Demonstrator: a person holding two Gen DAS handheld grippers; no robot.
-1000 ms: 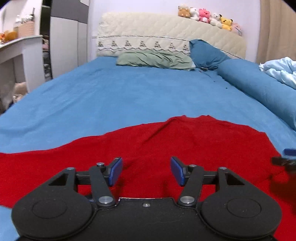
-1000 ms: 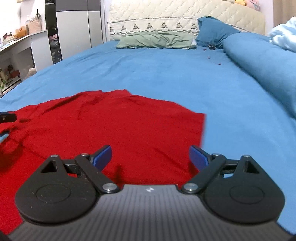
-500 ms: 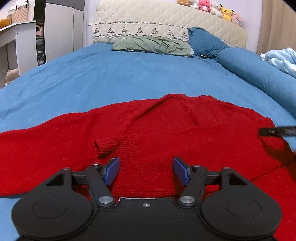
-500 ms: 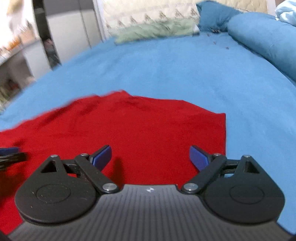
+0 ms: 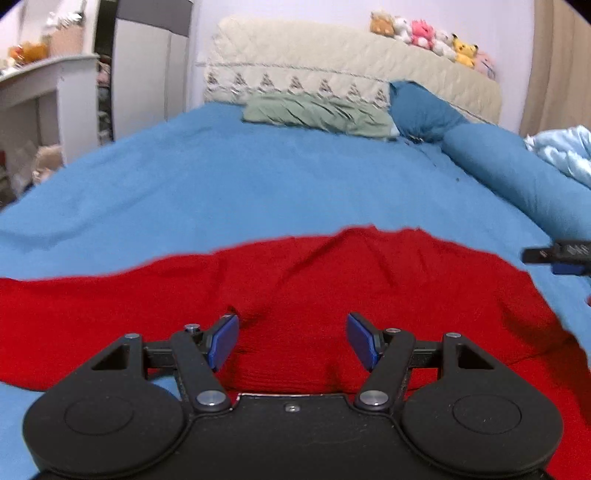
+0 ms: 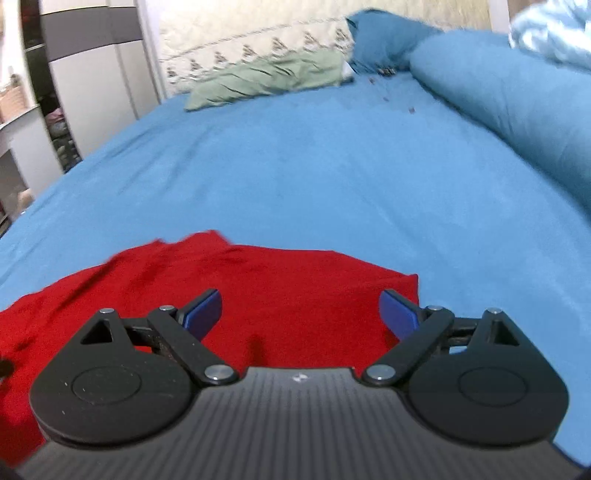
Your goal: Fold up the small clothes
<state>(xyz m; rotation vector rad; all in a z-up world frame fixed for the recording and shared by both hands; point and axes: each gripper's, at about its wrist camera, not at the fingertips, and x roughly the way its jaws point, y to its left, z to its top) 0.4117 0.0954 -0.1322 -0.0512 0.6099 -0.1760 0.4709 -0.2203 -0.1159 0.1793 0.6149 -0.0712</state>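
Blue bed (image 5: 258, 192) bears red garment (image 5: 332, 280), green pillow (image 5: 317, 114) beyond.

- The left gripper (image 5: 291, 341) hangs over a red knitted garment (image 5: 332, 288), its blue pads (image 5: 222, 341) apart with nothing between them.
- The garment lies spread on a blue bedsheet (image 5: 258, 184).
- At the right edge, a dark tip, probably the right gripper (image 5: 561, 255), pokes in.
- A green pillow (image 5: 317, 116) and a blue pillow (image 5: 421, 107) lie by the quilted headboard (image 5: 332, 70).
- Plush toys (image 5: 428, 35) line its top.
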